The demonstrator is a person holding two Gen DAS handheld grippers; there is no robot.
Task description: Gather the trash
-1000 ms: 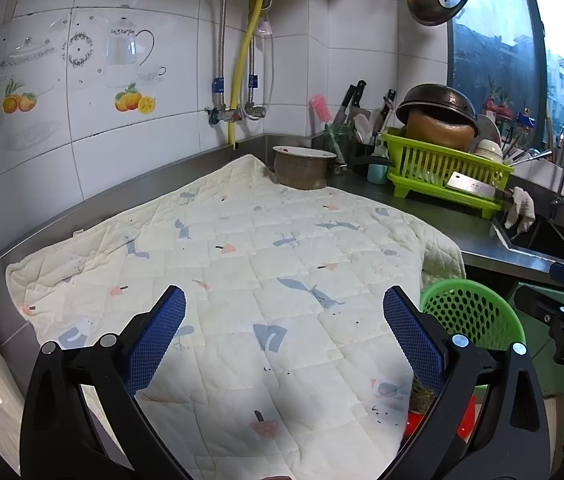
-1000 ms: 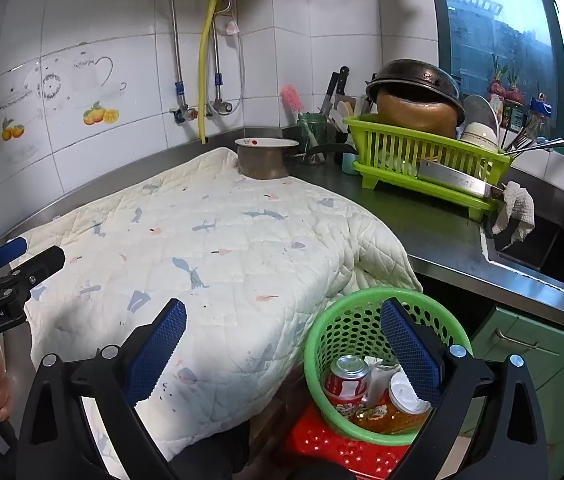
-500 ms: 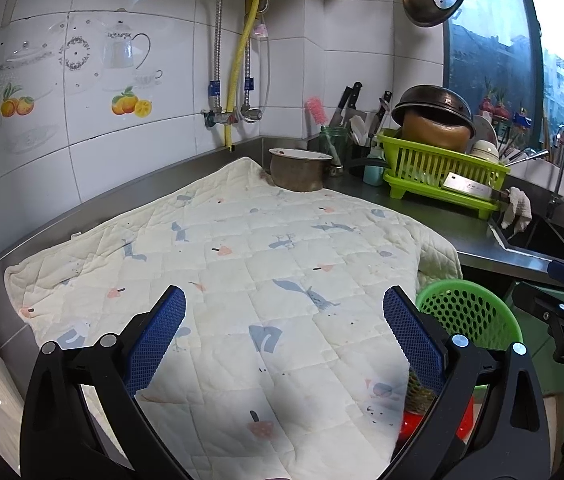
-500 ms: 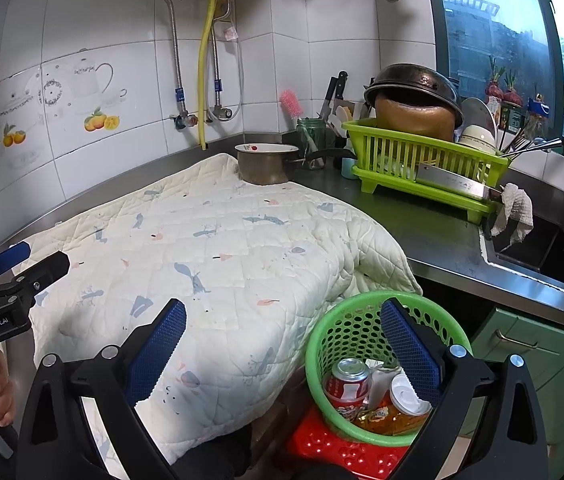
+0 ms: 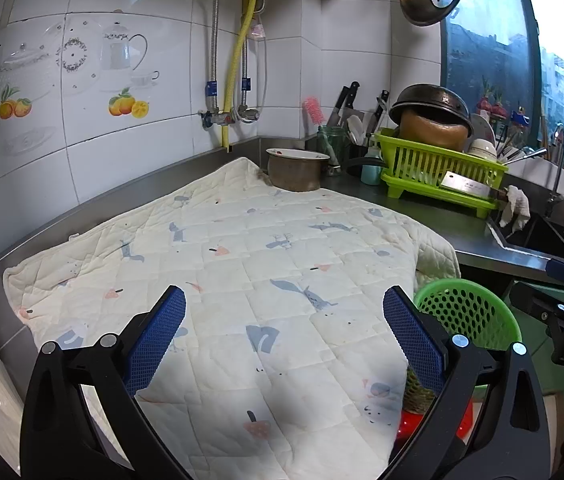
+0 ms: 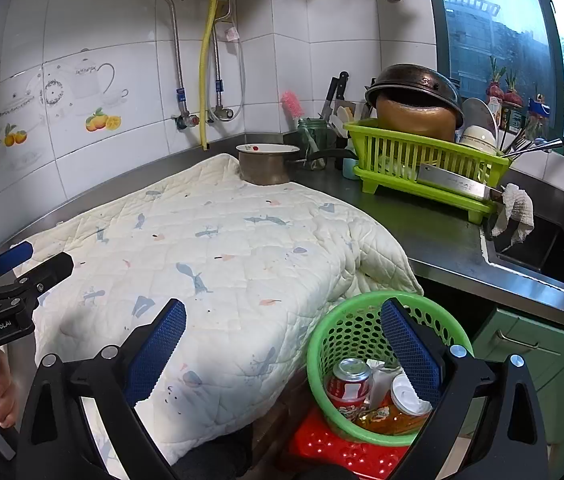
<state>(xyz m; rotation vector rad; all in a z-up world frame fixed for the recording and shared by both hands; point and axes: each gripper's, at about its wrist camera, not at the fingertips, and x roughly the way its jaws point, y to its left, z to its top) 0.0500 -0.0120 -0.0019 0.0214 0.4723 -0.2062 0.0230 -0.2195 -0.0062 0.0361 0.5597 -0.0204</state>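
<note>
Kitchen counter corner, seen through two fisheye lenses. Filling the centre of both frames: a cream quilted cloth (image 5: 250,264) printed with small grey and pink figures, spread flat over the steel counter (image 6: 422,232), no litter visible on it.

Left gripper (image 5: 284,334), bottom of the left wrist view: released, blue pads wide apart, nothing between them, above the near part of the cloth. Right gripper (image 6: 282,338), bottom of the right wrist view: also released and empty, its right pad overlapping the rim of the basket.

Lower right of the right wrist view: a green perforated basket (image 6: 336,334) below the counter edge, standing on a red stool or crate (image 6: 334,450). Inside: a red drink can (image 6: 348,380), a clear bottle of amber liquid with a white cap (image 6: 396,412), and a pale wrapper, hard to make out.

Upper right: a lime dish rack (image 5: 438,168) with an upturned pot, a cleaver, a brown saucepan (image 5: 296,168) touching the cloth's far corner.

Judged: collection largely done, trash already binned. Best now to scan the cloth's folds and hanging edge for leftovers, keep both tongs open, and avoid snagging the fabric or knocking the basket off its perch.
</note>
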